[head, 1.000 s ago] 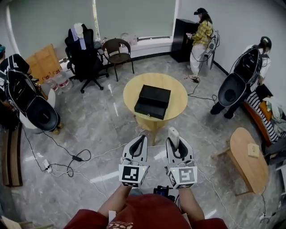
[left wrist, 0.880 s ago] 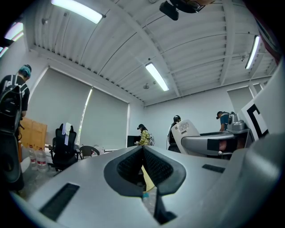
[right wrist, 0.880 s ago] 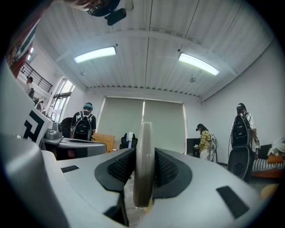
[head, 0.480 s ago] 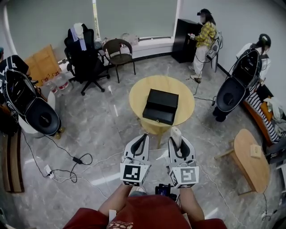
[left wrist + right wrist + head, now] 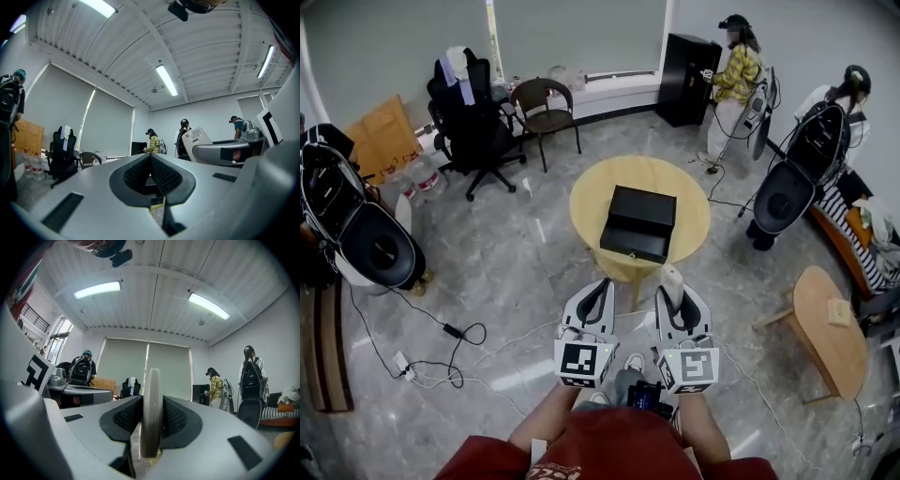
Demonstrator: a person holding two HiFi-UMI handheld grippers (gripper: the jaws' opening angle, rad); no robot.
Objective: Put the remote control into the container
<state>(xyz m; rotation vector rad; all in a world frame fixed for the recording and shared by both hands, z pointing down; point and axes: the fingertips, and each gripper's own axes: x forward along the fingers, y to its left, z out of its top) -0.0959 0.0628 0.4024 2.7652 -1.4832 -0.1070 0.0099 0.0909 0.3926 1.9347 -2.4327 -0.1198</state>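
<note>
Right gripper clamped on remote, edge-on, tip protruding. Left gripper closed, empty. Container on table, well ahead. Advice: carry level, grip firm, release only above container's opening.

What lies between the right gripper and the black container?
In the head view, only bare table shows between the right gripper, holding the remote control, and the container.
</note>
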